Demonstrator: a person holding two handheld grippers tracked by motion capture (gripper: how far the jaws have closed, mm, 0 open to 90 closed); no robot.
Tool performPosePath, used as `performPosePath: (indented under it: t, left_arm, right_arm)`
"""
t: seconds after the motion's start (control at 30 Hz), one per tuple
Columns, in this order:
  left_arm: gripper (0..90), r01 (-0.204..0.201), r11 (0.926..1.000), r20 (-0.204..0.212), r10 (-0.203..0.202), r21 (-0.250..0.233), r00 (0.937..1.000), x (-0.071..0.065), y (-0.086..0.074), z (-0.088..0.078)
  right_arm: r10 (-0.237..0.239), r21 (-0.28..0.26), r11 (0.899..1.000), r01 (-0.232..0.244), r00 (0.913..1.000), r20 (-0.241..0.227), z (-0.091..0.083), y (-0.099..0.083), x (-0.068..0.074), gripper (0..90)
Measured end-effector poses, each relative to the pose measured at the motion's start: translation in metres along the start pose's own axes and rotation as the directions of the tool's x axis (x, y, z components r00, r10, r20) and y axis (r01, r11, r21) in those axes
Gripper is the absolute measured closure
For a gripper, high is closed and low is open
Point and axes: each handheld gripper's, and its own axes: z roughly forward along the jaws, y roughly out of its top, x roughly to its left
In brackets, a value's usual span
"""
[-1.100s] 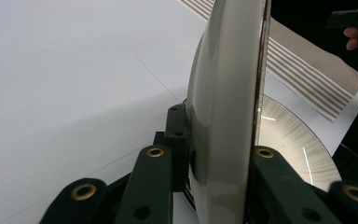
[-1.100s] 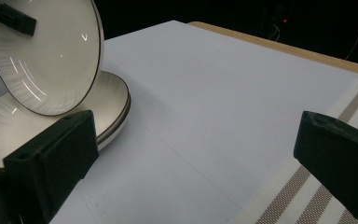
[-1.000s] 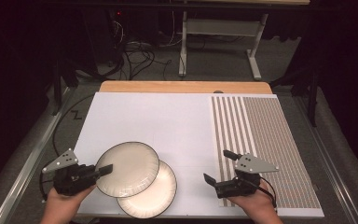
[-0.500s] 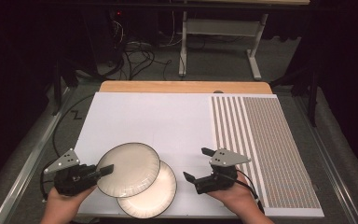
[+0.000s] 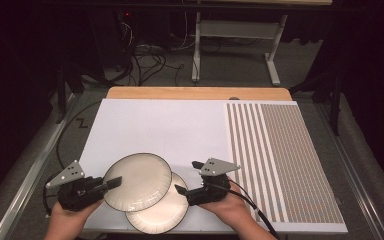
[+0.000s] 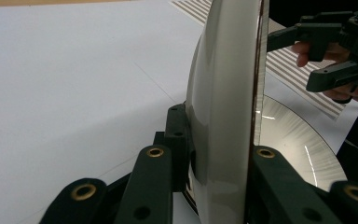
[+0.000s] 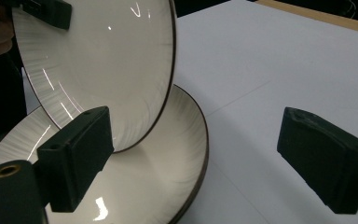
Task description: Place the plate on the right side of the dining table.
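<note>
White table sheet point(image 5: 155, 125) under me, dark room behind. My left gripper point(image 5: 111, 184) is clamped on the rim of the upper plate point(image 5: 137, 181), holding it raised and overlapping the lower plate point(image 5: 162, 212) that lies flat. My right gripper point(image 5: 189, 177), jaws apart and just narrowing, hovers beside both plates, gripping nothing.

You see two cream plates, the upper plate point(image 5: 137, 181) and the lower plate point(image 5: 161, 214), each with a thin dark-brown rim and faint grey radial streaks. Your bench point(image 5: 170, 130) is white, with a brown-and-white striped panel point(image 5: 280, 160). Your grippers' jaws are black.
</note>
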Motion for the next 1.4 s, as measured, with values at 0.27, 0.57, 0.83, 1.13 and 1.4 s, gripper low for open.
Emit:
performPosePath:
  t: [0.27, 0.57, 0.83, 1.13, 1.4]
  left_arm:
    - [77.8, -0.005, 1.0, 0.0, 0.005, -0.002, 1.0, 0.0, 0.0, 0.0]
    - [77.8, 0.0, 0.9999, -0.001, 0.0, -0.01, 1.0, 0.0, -0.001, 0.0]
    - [77.9, 0.008, 0.9999, 0.003, -0.008, -0.009, 1.0, 0.0, -0.001, 0.001]
    - [78.3, 0.016, 0.9999, 0.018, -0.016, 0.0, 0.9997, -0.004, 0.002, 0.003]
    - [78.2, 0.023, 0.9989, 0.041, -0.021, -0.041, 0.9989, -0.01, 0.015, -0.001]
  right_arm:
    - [0.007, 0.024, 1.0, -0.006, 0.9991, -0.042, 0.023, 0.004, 0.006, 24.0]
    - [0.058, 0.028, 0.998, -0.056, 0.9953, -0.077, 0.039, 0.005, 0.007, 46.1]
    - [0.119, 0.032, 0.993, -0.116, 0.9866, -0.112, 0.045, 0.007, 0.004, 64.8]
    - [0.148, 0.044, 0.989, -0.144, 0.9825, -0.113, 0.041, 0.009, 0.004, 84.2]
    - [0.156, 0.001, 0.988, -0.158, 0.9786, -0.134, 0.026, 0.019, 0.004, 86.4]
